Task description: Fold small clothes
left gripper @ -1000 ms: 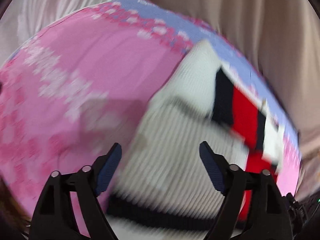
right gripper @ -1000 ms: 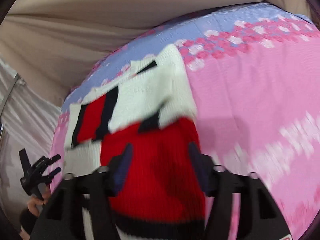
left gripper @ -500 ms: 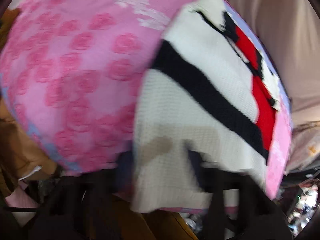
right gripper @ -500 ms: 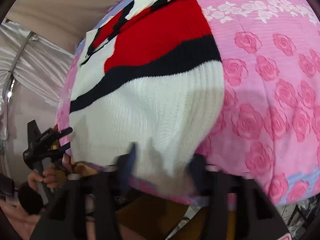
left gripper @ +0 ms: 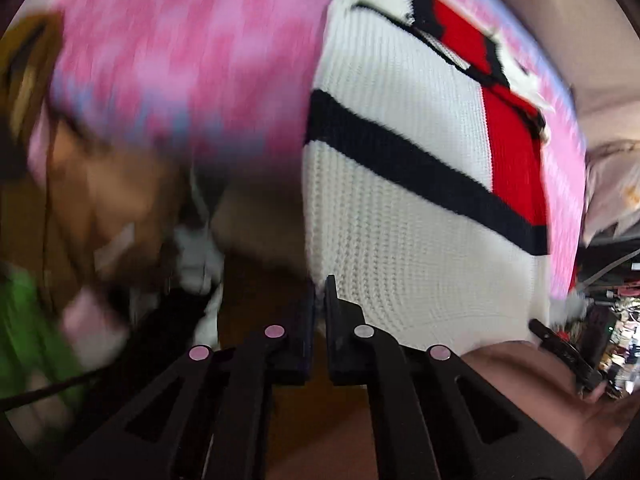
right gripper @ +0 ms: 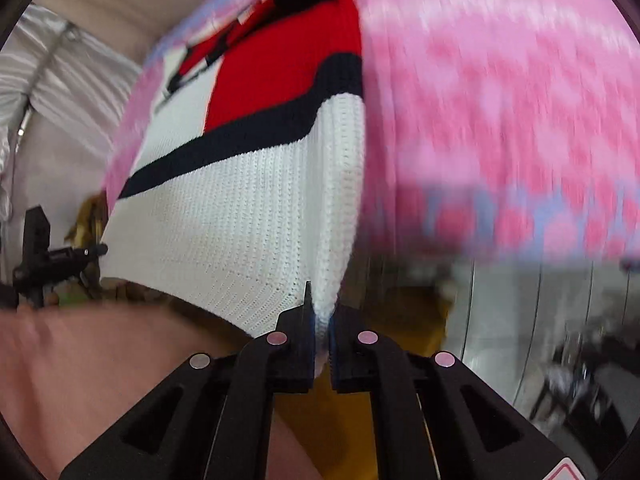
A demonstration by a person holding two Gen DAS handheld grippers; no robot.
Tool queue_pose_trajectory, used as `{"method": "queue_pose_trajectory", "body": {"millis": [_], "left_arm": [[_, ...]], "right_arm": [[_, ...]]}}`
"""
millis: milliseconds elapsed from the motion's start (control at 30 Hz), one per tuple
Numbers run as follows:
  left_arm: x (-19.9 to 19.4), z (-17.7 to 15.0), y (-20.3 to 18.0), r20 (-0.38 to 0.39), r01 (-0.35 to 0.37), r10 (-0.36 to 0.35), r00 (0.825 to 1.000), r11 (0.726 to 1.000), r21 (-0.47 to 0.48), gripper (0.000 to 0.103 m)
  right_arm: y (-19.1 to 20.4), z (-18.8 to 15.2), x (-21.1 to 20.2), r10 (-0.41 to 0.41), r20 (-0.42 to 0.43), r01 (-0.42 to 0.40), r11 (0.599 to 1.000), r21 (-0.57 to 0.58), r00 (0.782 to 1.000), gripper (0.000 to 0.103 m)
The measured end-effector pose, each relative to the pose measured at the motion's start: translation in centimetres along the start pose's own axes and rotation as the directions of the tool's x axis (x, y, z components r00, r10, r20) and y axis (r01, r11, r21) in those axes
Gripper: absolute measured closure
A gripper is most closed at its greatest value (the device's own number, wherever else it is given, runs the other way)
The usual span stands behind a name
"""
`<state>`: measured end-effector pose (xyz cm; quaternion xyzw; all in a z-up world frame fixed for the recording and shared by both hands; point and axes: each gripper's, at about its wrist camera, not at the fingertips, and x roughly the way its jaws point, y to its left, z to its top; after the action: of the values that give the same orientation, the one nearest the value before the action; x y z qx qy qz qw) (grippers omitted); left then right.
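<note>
A small knitted sweater (left gripper: 400, 208), white with a dark navy stripe and a red block, lies on a pink rose-patterned bedspread (left gripper: 192, 48). Its white hem hangs over the near edge. My left gripper (left gripper: 319, 300) is shut on the hem's left corner. In the right wrist view the sweater (right gripper: 248, 208) fills the middle, and my right gripper (right gripper: 320, 316) is shut on its right hem corner. The bedspread (right gripper: 500, 92) spreads to the right. The left gripper (right gripper: 44, 256) also shows at the left edge there.
The bed's near edge drops off just in front of both grippers. Beige curtain (right gripper: 120, 8) hangs behind the bed. A person's arm (left gripper: 532, 392) and cluttered floor items (left gripper: 120, 240) lie below the edge. The right gripper (left gripper: 568, 352) shows at the lower right.
Both grippers pulled back from over the sweater to its hem at the bed's near edge and closed on its two corners. They were open a second ago.
</note>
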<state>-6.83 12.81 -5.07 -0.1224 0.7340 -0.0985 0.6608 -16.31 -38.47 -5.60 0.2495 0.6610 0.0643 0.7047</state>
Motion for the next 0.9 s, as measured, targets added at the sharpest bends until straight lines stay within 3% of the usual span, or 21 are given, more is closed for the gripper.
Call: {"method": "queue_pose_trajectory", "body": {"millis": [67, 100, 167, 200, 233, 333, 400, 467, 533, 567, 600, 633, 667, 700, 733, 800, 867, 900], "left_arm": [[-1.5, -0.7, 0.1, 0.014, 0.026, -0.026, 1.000, 0.999, -0.038, 0.100], [-3.2, 0.2, -0.2, 0.069, 0.055, -0.051, 0.996, 0.997, -0.051, 0.100], [-6.0, 3.3, -1.4, 0.192, 0.101, -0.091, 0.977, 0.994, -0.043, 0.100], [-7.5, 5.8, -2.4, 0.270, 0.136, -0.126, 0.955, 0.991, -0.019, 0.100], [-8.7, 8.6, -3.6, 0.345, 0.148, -0.147, 0.927, 0.989, 0.022, 0.100], [-9.4, 16.7, -6.5, 0.505, 0.133, -0.148, 0.850, 0.989, 0.066, 0.100], [-7.5, 21.5, -8.3, 0.570, 0.052, -0.066, 0.819, 0.998, 0.041, 0.099], [-4.2, 25.4, -8.4, 0.536, -0.013, 0.014, 0.844, 1.000, -0.005, 0.079], [-1.4, 26.9, -7.5, 0.495, -0.055, 0.099, 0.863, 0.993, -0.103, 0.081], [-1.3, 26.5, -6.8, 0.497, -0.031, 0.083, 0.864, 0.993, -0.111, 0.080], [-1.4, 26.0, -6.8, 0.510, -0.001, 0.059, 0.858, 0.994, -0.113, 0.076], [-1.5, 25.0, -6.8, 0.527, 0.023, 0.037, 0.849, 0.994, -0.107, 0.058], [-1.6, 23.7, -7.1, 0.547, 0.017, 0.034, 0.836, 0.996, -0.089, 0.040], [-1.7, 22.9, -7.6, 0.565, -0.004, 0.041, 0.824, 0.998, -0.067, 0.036], [-1.7, 22.5, -8.5, 0.582, -0.033, 0.043, 0.812, 0.999, -0.029, 0.035], [-1.3, 23.2, -10.1, 0.588, -0.077, 0.047, 0.807, 0.997, 0.027, 0.031], [-0.3, 24.7, -12.0, 0.565, -0.096, 0.030, 0.824, 0.992, 0.087, 0.026], [0.7, 25.7, -12.9, 0.541, -0.099, 0.022, 0.841, 0.989, 0.114, 0.026]], "right_arm": [[0.5, -2.3, -0.3, 0.041, -0.070, -0.042, 0.999, -0.017, 0.997, 0.098], [1.3, -2.5, -1.3, 0.083, -0.068, -0.085, 0.996, -0.030, 0.994, 0.098], [2.6, 0.1, -4.3, 0.158, 0.037, -0.156, 0.987, -0.047, 0.987, 0.099], [2.7, 2.2, -5.7, 0.193, 0.115, -0.189, 0.981, -0.047, 0.974, 0.099], [2.8, 4.4, -6.8, 0.225, 0.190, -0.219, 0.974, -0.049, 0.956, 0.099], [1.1, 13.1, -8.5, 0.294, 0.416, -0.308, 0.951, -0.036, 0.860, 0.099], [-0.3, 19.0, -6.6, 0.298, 0.494, -0.354, 0.935, 0.020, 0.816, 0.096], [-1.7, 23.9, -3.4, 0.203, 0.533, -0.313, 0.941, 0.125, 0.821, 0.089], [-2.8, 26.4, -0.5, 0.082, 0.517, -0.249, 0.932, 0.263, 0.852, 0.089], [-3.1, 26.8, -0.1, 0.063, 0.531, -0.260, 0.916, 0.305, 0.845, 0.089], [-3.2, 26.1, -0.1, 0.087, 0.578, -0.320, 0.893, 0.316, 0.812, 0.088], [-2.9, 25.3, -0.2, 0.101, 0.610, -0.352, 0.884, 0.307, 0.786, 0.083], [-2.4, 24.3, -0.5, 0.075, 0.623, -0.327, 0.896, 0.300, 0.779, 0.061], [-2.2, 23.5, -0.7, 0.044, 0.622, -0.286, 0.912, 0.295, 0.781, 0.042], [-1.8, 22.8, -0.8, -0.002, 0.618, -0.215, 0.937, 0.276, 0.786, 0.040], [-1.6, 22.8, -0.4, -0.058, 0.593, -0.112, 0.963, 0.246, 0.803, 0.040], [-1.8, 23.4, 0.1, -0.082, 0.570, -0.066, 0.970, 0.235, 0.817, 0.039], [-1.5, 23.9, 0.5, -0.088, 0.562, -0.053, 0.972, 0.229, 0.823, 0.038]]}}
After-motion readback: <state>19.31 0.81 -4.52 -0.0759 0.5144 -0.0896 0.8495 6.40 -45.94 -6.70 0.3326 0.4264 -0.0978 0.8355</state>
